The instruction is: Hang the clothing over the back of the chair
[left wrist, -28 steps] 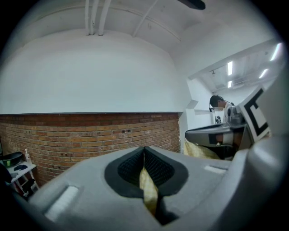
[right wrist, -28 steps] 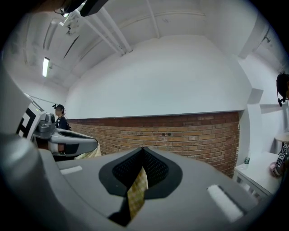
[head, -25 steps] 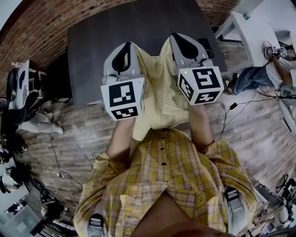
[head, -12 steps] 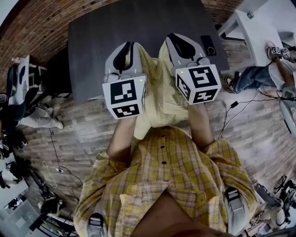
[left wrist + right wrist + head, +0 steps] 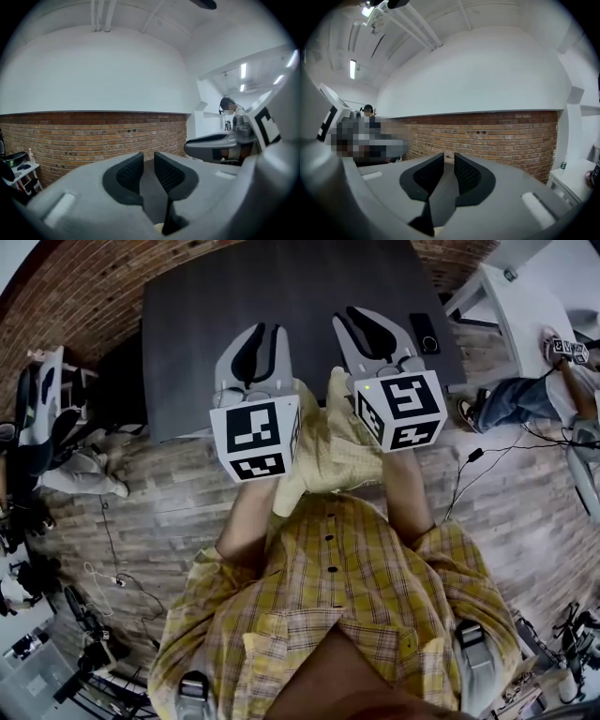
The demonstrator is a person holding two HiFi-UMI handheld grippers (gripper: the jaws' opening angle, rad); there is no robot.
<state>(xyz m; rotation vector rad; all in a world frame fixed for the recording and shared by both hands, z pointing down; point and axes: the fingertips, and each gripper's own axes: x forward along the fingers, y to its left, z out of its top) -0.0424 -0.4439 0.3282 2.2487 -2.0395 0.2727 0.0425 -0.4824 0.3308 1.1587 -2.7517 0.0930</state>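
Observation:
The pale yellow garment hangs bunched between my two grippers, level with their marker cubes, and reaches down to the person's checked shirt. Whatever it rests on is hidden beneath it. My left gripper points forward over the dark table. Its jaws stand a narrow gap apart with nothing between the pads. My right gripper is the same, slightly open with bare pads. Each gripper view shows only a sliver of the garment at the root of the slot. No chair is visible.
A phone lies on the dark table's right part. A white table stands at the right, with a seated person's legs and cables beside it. Shelving and gear sit at the left. A brick wall lies ahead.
The garment reached up beside the jaw tips before. It has slid down to the level of the cubes, and the jaws now stand clear of it. Both grippers shifted slightly forward.

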